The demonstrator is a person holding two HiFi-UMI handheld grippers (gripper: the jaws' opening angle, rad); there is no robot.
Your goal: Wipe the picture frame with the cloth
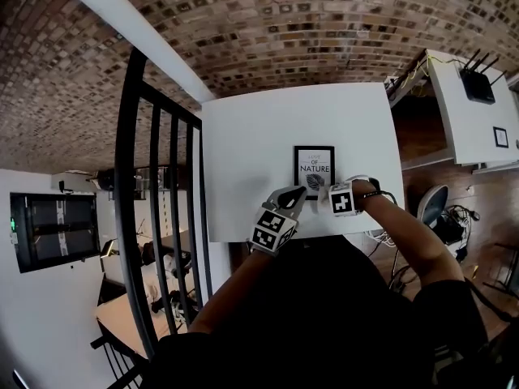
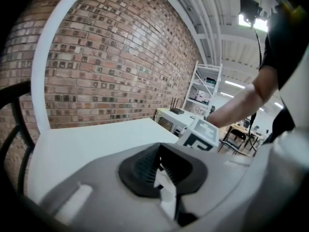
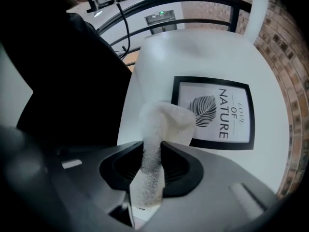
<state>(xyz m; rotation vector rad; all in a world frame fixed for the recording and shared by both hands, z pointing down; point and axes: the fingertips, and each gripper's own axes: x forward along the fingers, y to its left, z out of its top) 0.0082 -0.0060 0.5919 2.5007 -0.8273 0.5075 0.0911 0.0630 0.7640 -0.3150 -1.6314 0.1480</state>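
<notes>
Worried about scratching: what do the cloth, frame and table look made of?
Cloth: soft, white, nubbly pile, likely microfibre or terry. Frame: thin black matte border, plastic or painted wood, can't tell which. Table: smooth white matte top, probably laminate.

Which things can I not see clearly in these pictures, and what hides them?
Right gripper view: the cloth covers one corner of the picture frame.
Left gripper view: no frame shows; the left gripper fills the lower part.
Head view: cloth too small to tell from the right gripper; contact with the frame unclear.
</notes>
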